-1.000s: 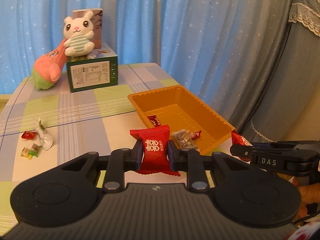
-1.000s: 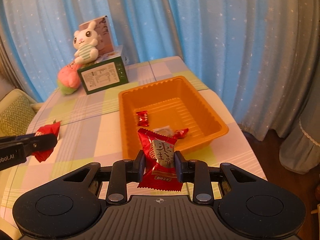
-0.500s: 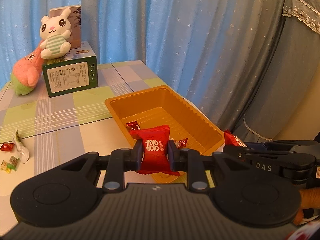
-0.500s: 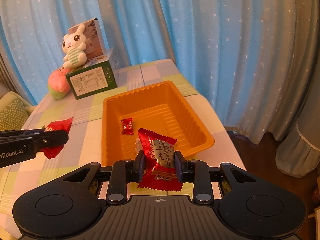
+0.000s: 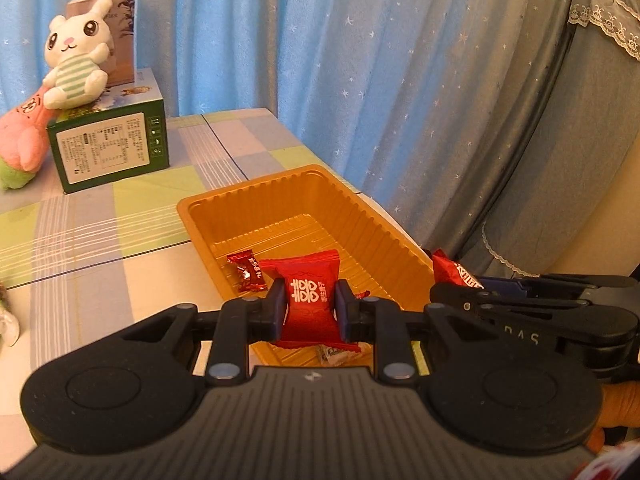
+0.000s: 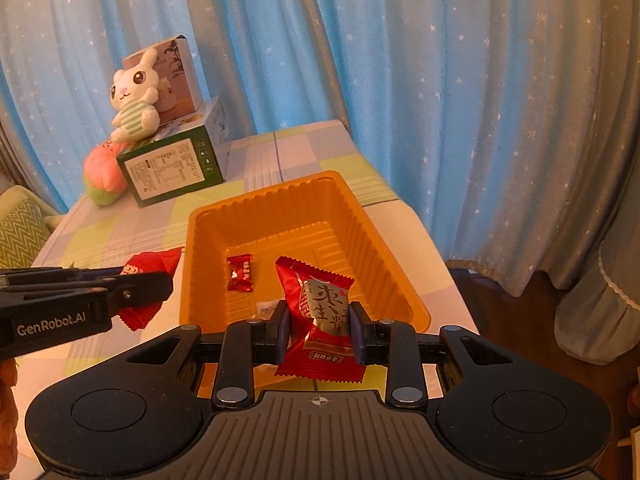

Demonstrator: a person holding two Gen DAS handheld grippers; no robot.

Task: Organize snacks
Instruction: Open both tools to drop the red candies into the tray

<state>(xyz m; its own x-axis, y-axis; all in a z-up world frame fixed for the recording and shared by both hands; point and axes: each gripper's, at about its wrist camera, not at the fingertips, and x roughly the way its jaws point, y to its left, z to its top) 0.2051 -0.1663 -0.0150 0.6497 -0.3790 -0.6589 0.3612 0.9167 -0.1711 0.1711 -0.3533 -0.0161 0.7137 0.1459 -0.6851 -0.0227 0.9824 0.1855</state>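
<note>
My left gripper (image 5: 308, 310) is shut on a red candy packet (image 5: 309, 300) with a white double-happiness mark, held over the near end of the orange tray (image 5: 372, 216). My right gripper (image 6: 319, 320) is shut on a red packet with a silver label (image 6: 322, 308), also above the tray's (image 6: 384, 248) near edge. A small dark red candy (image 5: 245, 271) (image 6: 240, 273) lies on the tray floor, and a clear-wrapped sweet (image 5: 334, 354) shows under the left packet. Each gripper appears in the other's view, left gripper (image 6: 132, 286) and right gripper (image 5: 460, 284), each holding its packet.
A green box (image 5: 110, 148) (image 6: 172, 168) with a white rabbit plush (image 5: 76, 64) (image 6: 134, 98) and a pink plush (image 5: 20, 140) stands at the table's far left. Blue starred curtains hang behind. The table's right edge drops off beside the tray.
Both grippers, each still holding its packet, moved toward the tray and slightly down. The tray now lies directly ahead and looms larger, and the loose sweets on the left have slid out of view.
</note>
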